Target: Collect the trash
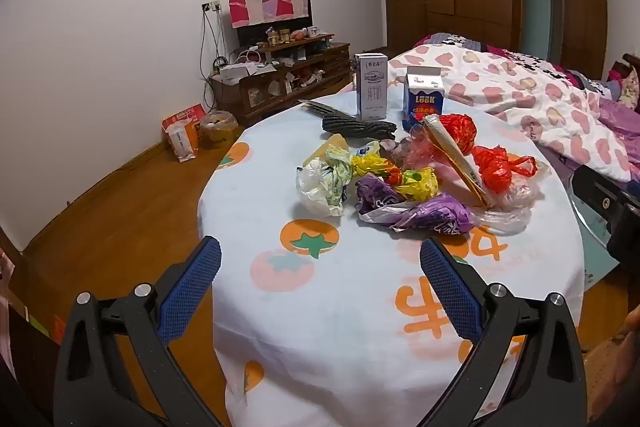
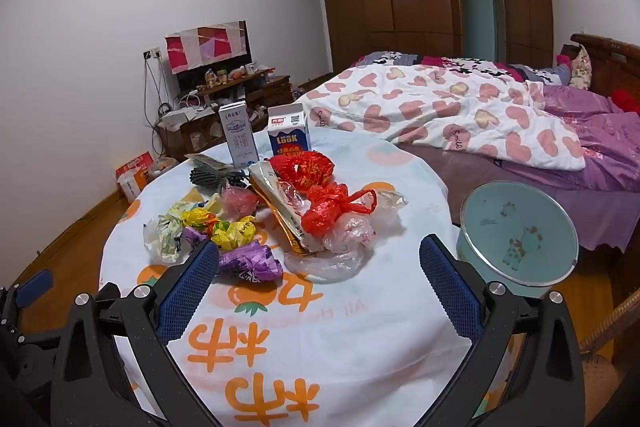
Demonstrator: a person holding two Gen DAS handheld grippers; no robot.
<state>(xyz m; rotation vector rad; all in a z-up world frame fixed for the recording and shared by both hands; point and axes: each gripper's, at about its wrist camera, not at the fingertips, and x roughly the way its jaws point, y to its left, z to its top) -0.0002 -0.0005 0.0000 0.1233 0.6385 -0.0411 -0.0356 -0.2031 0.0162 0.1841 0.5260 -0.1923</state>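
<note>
1. The left gripper (image 1: 320,261) hangs above the near edge of the round counter (image 1: 256,195), its blue-padded fingers (image 1: 188,291) spread wide with nothing between them.
2. The right gripper (image 2: 320,261) is just as wide and just as empty; it sits over the near part of the counter, tilted down toward the pile.
3. The trash lies heaped near the middle of the counter's fruit-print cloth — a purple bag (image 1: 416,213) nearest the grippers, a white-and-green bag (image 1: 322,187) to its left, yellow wrappers (image 1: 416,183) behind it.
4. On the right side of the heap are a red bag (image 1: 498,167) and a clear bag (image 1: 506,215) (the clear one touches the purple bag), with a long gold-and-white packet (image 1: 452,155) lying slantwise across them.
5. Behind the pile stand two upright cartons: a tall white carton (image 1: 372,87) and a shorter blue carton (image 1: 424,95) — a dark folded cloth (image 1: 356,127) lies in front of them.
6. A pale blue round tin (image 2: 520,231) sits just beside the counter on the right, between it and the bed (image 2: 460,107).
</note>
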